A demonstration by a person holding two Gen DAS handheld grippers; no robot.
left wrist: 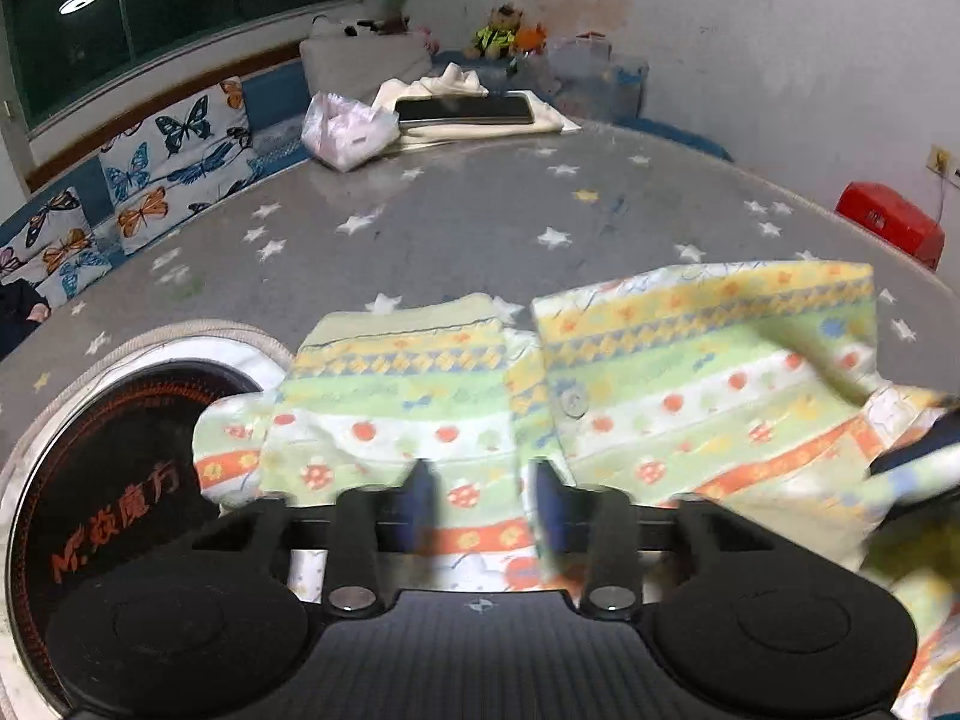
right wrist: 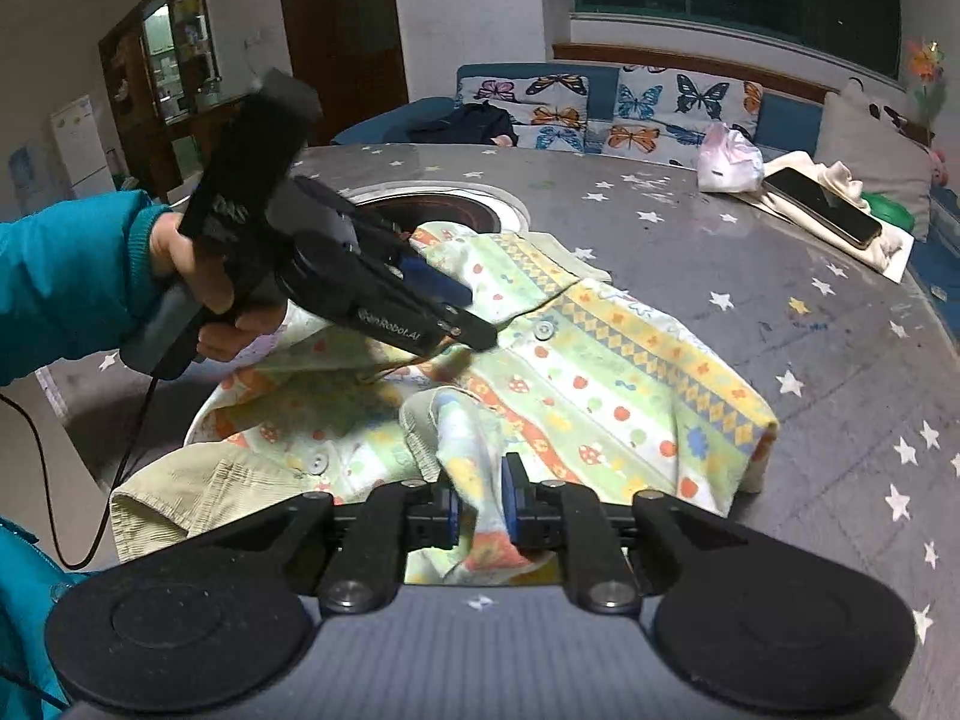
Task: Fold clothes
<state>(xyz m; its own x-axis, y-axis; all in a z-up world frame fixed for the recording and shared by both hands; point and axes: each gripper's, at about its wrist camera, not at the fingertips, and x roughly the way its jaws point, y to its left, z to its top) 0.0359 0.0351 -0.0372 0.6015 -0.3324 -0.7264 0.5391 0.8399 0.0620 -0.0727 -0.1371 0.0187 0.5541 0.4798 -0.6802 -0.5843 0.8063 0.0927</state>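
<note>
Shirt: my patterned child's shirt point(right wrist: 600, 372) lies spread and rumpled at the near edge of the bench point(right wrist: 750, 252), one side lapping the round black hob point(right wrist: 444, 213) sunk into the bench top.

Right fingers: my right gripper point(right wrist: 483, 513) is nearly shut on a bunched fold of the shirt; cloth fills the gap between the blue pads and stands up in a ridge.

Left fingers: my left gripper point(left wrist: 483, 480) is partly open, low over the shirt's front by the button strip. From its own view, cloth lies between the fingers, but I can't tell if it's pinched. From the right view, its tips sit down on the fabric.

Feel: light, thin and floppy, I'd say. It'll drape and sag from any hold and won't keep a crease by itself. Not slippery or fragile, though the buttons point(right wrist: 543, 329) could snag.

Where to hold: hems, side seams and shoulder corners look best to me, doubled cloth, easier to pinch one layer. My mid-panel pinch gathers loose folds.

Fold stage: half open, half heaped; it isn't lying as a neat fold.

Elsewhere: phone point(right wrist: 825, 207) on pale cloth and a plastic bag point(right wrist: 729, 159) sit at the far edge, well apart.
</note>
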